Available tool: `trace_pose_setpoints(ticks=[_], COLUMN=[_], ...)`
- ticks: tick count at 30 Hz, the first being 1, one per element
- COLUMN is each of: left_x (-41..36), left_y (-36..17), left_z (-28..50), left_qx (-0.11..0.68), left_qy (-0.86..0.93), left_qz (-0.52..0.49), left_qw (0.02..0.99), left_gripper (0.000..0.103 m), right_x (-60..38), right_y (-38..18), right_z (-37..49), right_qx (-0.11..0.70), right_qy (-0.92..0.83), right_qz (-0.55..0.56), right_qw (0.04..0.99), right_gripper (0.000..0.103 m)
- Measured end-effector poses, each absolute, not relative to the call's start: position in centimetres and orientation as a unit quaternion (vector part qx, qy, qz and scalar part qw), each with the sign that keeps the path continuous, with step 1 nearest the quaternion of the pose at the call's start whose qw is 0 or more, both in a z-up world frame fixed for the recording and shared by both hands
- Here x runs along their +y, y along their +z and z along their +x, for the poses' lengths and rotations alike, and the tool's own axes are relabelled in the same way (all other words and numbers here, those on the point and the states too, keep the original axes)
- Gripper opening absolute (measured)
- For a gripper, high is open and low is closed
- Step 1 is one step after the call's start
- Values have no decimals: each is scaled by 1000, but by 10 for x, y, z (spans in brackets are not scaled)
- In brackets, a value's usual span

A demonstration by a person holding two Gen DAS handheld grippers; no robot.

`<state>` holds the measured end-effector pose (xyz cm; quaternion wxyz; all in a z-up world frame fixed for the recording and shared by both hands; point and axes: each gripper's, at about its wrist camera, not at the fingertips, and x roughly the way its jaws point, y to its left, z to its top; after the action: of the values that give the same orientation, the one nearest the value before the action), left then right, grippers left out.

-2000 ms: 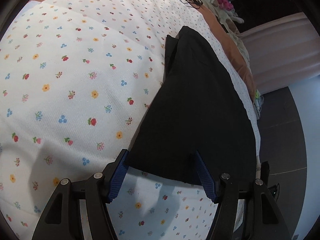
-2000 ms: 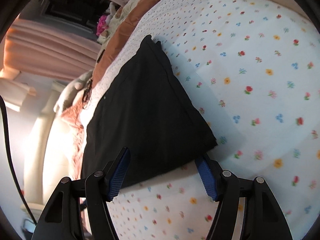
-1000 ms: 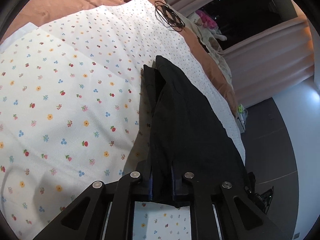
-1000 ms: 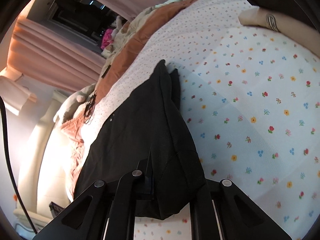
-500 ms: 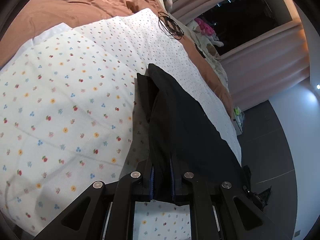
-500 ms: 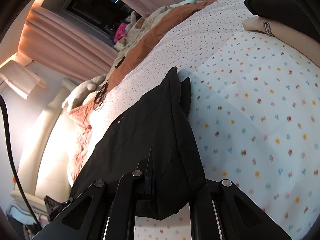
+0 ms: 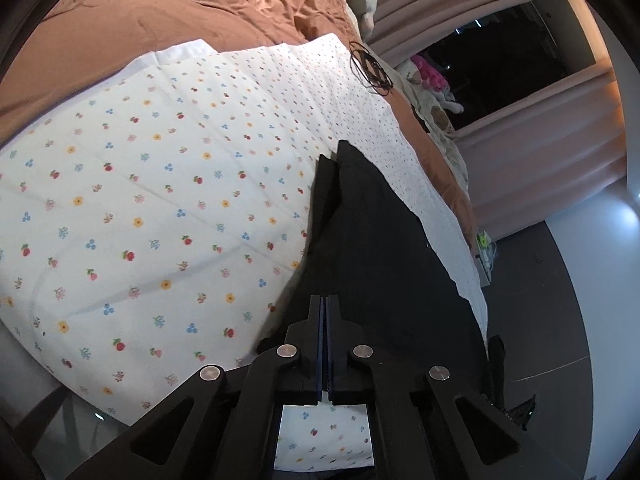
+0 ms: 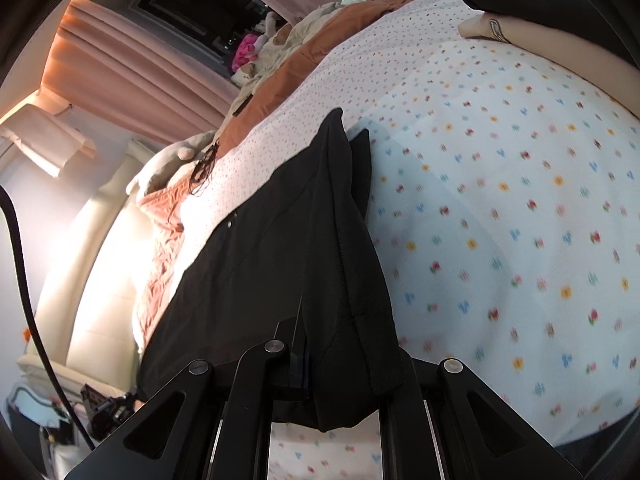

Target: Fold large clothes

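Observation:
A black garment [image 7: 380, 260] lies in a long fold on the floral sheet [image 7: 160, 200], running away from both grippers. In the left wrist view my left gripper [image 7: 324, 320] sits over its near end with its jaws closing. The blue pads [image 7: 320, 344] meet, and no cloth shows between them. In the right wrist view my right gripper [image 8: 304, 344] is shut on the near edge of the black garment [image 8: 280, 260]. That edge is lifted, and cloth drapes over the right finger and hides it.
A brown duvet [image 7: 160, 12] lies beyond the sheet, with a coiled black cable [image 7: 370, 68] by its far edge. Dark floor [image 7: 560, 320] and pink curtains border the bed. A person's forearm [image 8: 540, 40] rests on the sheet [image 8: 500, 200], and a pale headboard [image 8: 100, 260] stands at the left.
Both grippers have drawn back along the bed, so more of it shows. The left pads, which held black cloth with a small gap, have come fully together. The right grip is unchanged.

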<state>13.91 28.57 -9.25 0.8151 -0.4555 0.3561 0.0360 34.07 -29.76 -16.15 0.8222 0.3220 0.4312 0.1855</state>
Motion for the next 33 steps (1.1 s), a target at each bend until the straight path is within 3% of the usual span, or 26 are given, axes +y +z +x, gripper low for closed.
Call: trace_pose_setpoints(ticks=[4,6,8,9,10,15,20,22,25,33], left_x=[290,288,284,283,282,278,272,272,270,267], left_y=[-102,-108,-110,-110,-111,-122,-135,-140,-148,-153], left_z=[135,135,137,136,129,134,143,146,149,161], left_qx=[372,382,387,385,378,369,381,386,393,395], left_qy=[46,36,25,28,29,9,9,9,9,12], left_qz=[-455,-460,-460,-457,-456,-481,-489,-498,-504,-507], left_qw=[808,801,799,801,805,795,785,776,769,766], left_gripper=[0,7,39,71,89,91,84,75,70,65], right_x=[-305,-313,-324,-329,-336,-343,-314,-296,-262,-168], right_y=[-178,-181,-178,-176,-172,-144,-120,-114,-111,-111], right_z=[342,339,333,330,325,305,299,299,304,312], right_qx=[457,464,467,465,460,439,429,429,436,461], right_qy=[161,138,110,101,92,69,91,110,144,233], right_qz=[332,331,323,319,317,270,206,193,171,118], right_qw=[809,810,816,820,824,854,875,876,872,848], right_gripper=[17,36,44,48,51,52,52,52,52,51])
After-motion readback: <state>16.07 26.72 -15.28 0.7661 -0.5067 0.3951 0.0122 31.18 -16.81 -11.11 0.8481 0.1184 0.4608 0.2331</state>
